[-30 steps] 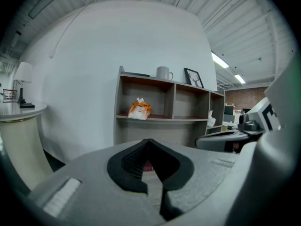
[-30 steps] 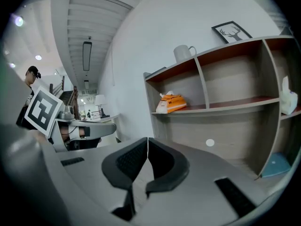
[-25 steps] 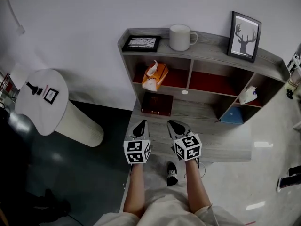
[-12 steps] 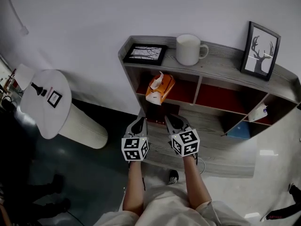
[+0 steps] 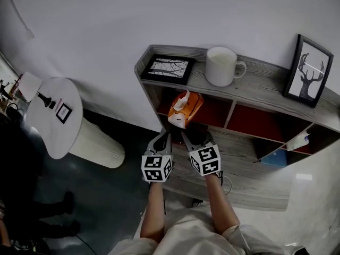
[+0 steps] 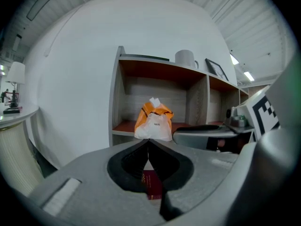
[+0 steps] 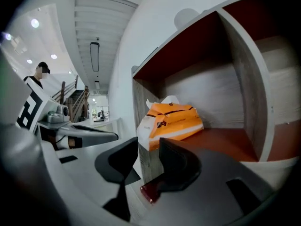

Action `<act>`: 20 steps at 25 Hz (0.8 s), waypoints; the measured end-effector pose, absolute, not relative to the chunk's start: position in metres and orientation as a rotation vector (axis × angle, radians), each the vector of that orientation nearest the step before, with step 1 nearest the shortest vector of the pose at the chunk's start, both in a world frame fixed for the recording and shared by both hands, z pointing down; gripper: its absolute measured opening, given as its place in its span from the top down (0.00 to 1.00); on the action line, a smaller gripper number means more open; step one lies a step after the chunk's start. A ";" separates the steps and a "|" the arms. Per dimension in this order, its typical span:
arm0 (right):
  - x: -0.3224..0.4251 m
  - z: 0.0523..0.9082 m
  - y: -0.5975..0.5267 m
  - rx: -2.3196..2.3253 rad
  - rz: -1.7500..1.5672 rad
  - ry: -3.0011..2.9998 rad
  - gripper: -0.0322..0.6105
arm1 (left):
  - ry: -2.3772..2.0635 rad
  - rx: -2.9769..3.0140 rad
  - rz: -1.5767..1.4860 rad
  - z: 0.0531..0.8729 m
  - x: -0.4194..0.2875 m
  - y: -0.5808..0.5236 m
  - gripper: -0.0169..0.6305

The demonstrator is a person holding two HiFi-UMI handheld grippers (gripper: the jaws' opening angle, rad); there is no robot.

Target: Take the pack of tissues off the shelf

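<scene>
Print on the pack of tissues [image 5: 185, 109] is too small and blurred to read in any view. Only an orange wrapper with a white end and a white sheet poking from the top can be made out. The pack lies alone on the red floor of the shelf's [image 5: 265, 92] upper row, in the end compartment nearest the shelf's rounded corner.

Toward the shelf's far end, a white packet [image 5: 300, 141] sits in one compartment. A blue thing [image 5: 276, 158] sits lower. Both are partly cut off by the shelf's boards and hard to identify.

On the shelf's top board stand a flat picture frame [image 5: 169, 68], a white mug [image 5: 223, 66] and an upright deer picture [image 5: 311, 70].

A dark red box [image 6: 151, 185] on the shelf's lower ledge, below the tissues, is hidden in the head view behind the left gripper [image 5: 166, 137] and right gripper [image 5: 190, 137]. In the gripper views only a sliver of it shows.

Both grippers hover just in front of the shelf, below the tissues' compartment, and neither touches the pack. The left gripper's fingers [image 6: 131, 161] meet at the tips with nothing between them. The right gripper's fingers [image 7: 181, 161] are opening, with a clear gap between them. Through that gap shows the shelf's wooden end wall, and nothing is gripped.
</scene>
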State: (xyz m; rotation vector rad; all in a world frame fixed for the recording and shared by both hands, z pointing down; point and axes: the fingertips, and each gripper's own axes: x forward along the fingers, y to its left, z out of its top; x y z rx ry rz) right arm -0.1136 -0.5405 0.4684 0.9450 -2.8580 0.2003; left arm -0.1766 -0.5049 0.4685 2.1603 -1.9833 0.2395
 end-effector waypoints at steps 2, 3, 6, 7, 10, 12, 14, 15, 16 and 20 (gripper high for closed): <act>-0.117 0.467 -0.546 0.961 0.125 -2.840 0.72 | -1.988 2.153 0.241 0.470 -0.179 -0.509 0.96; -0.118 0.467 -0.548 0.974 0.097 -2.831 0.72 | -1.993 2.146 0.241 0.472 -0.182 -0.509 0.96; -0.125 0.467 -0.553 1.008 0.057 -2.821 0.72 | -2.013 2.112 0.239 0.477 -0.192 -0.509 0.96; -0.127 0.467 -0.554 1.015 0.052 -2.821 0.72 | -2.020 2.100 0.239 0.478 -0.196 -0.508 0.96; -0.132 0.467 -0.556 1.004 0.056 -2.836 0.73 | -2.043 2.063 0.235 0.482 -0.207 -0.503 0.96; -0.133 0.468 -0.558 1.001 0.067 -2.842 0.77 | -2.056 2.040 0.226 0.486 -0.213 -0.498 0.96; -0.134 0.468 -0.561 1.007 0.071 -2.842 0.79 | -2.070 2.014 0.221 0.490 -0.221 -0.493 0.96; -0.134 0.468 -0.561 1.010 0.069 -2.841 0.80 | -2.078 1.999 0.217 0.492 -0.225 -0.489 0.96; -0.134 0.468 -0.561 1.014 0.069 -2.839 0.81 | -2.086 1.983 0.210 0.494 -0.228 -0.486 0.96; -0.128 0.469 -0.560 1.041 0.089 -2.841 0.89 | -2.108 1.938 0.190 0.499 -0.238 -0.471 0.96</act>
